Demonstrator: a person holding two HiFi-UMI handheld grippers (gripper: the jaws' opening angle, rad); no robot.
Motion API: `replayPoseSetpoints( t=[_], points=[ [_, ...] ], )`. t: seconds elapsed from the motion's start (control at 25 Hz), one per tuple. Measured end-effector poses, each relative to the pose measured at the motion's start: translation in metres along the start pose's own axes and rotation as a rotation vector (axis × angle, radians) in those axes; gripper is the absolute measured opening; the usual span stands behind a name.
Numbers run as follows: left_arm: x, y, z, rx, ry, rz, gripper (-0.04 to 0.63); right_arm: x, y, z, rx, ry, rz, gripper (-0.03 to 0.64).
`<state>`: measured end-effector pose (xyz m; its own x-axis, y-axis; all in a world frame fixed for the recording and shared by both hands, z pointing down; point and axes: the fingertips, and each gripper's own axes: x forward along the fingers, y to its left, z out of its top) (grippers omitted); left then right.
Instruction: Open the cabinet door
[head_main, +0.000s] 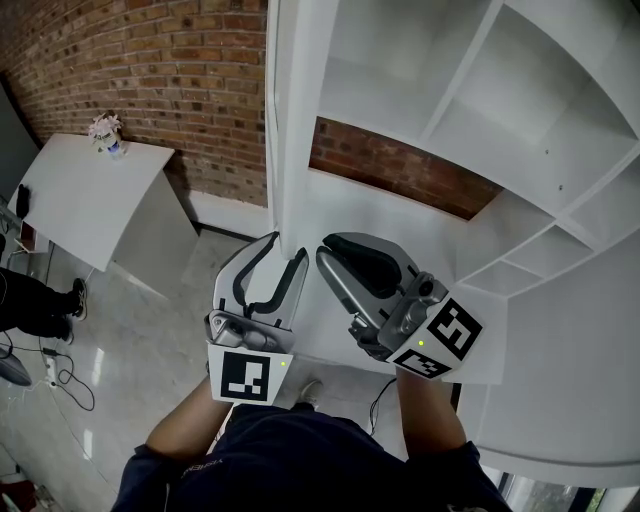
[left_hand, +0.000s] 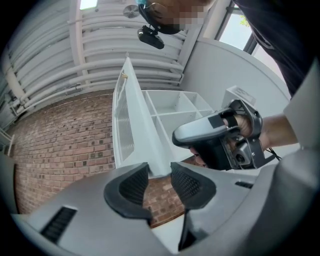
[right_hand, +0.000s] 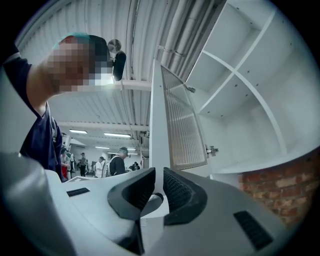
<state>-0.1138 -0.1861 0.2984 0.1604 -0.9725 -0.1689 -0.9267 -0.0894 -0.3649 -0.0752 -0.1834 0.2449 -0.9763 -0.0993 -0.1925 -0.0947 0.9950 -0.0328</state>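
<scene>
1. the right claw (right_hand: 159, 176) is pinched on the free edge of the cabinet door (right_hand: 176, 125). the pads closed against the door's white frame are shown only in the right gripper view.
2. the left claw (left_hand: 159, 172) is held spread, with the door's lower corner seen between its tips. no press of the pads on it is shown.
3. in the head view the door is seen edge-on, swung out from the cabinet (head_main: 520, 130), and the white shelves are laid bare. the ribbed panel and a hinge (right_hand: 212, 150) are shown only in the right gripper view.
4. both claws are held side by side, close together and pointed nearly level. the left forearm (head_main: 185, 425) is stretched out from the body.
5. a brick wall (head_main: 150, 70) is seen behind the cabinet. a white table (head_main: 80, 190) with a small flower pot (head_main: 105, 132) is set to the left, well apart.
6. standing people (right_hand: 117, 162) are seen far off past the door in the right gripper view.
</scene>
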Motion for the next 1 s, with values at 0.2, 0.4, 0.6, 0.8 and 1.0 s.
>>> replayPoseSetpoints(
  t=[0.2, 0.4, 0.6, 0.8, 1.0],
  points=[
    [-0.014, 0.007, -0.005, -0.001, 0.014, 0.033, 0.132, -0.012, -0.003, -0.009, 0.037, 0.002, -0.030, 0.064],
    [-0.027, 0.026, -0.011, -0.064, 0.013, 0.103, 0.114, -0.011, -0.007, -0.018, 0.072, 0.008, -0.040, 0.064],
    [-0.036, 0.041, -0.012, -0.102, 0.004, 0.154, 0.103, 0.000, -0.004, -0.026, 0.091, 0.016, -0.026, 0.064],
    [-0.049, 0.067, -0.016, -0.140, -0.003, 0.192, 0.095, 0.019, 0.003, -0.032, 0.107, 0.032, -0.024, 0.064],
    [-0.054, 0.080, -0.019, -0.143, -0.006, 0.225, 0.088, 0.023, 0.003, -0.040, 0.126, 0.049, -0.022, 0.064]
  ],
)
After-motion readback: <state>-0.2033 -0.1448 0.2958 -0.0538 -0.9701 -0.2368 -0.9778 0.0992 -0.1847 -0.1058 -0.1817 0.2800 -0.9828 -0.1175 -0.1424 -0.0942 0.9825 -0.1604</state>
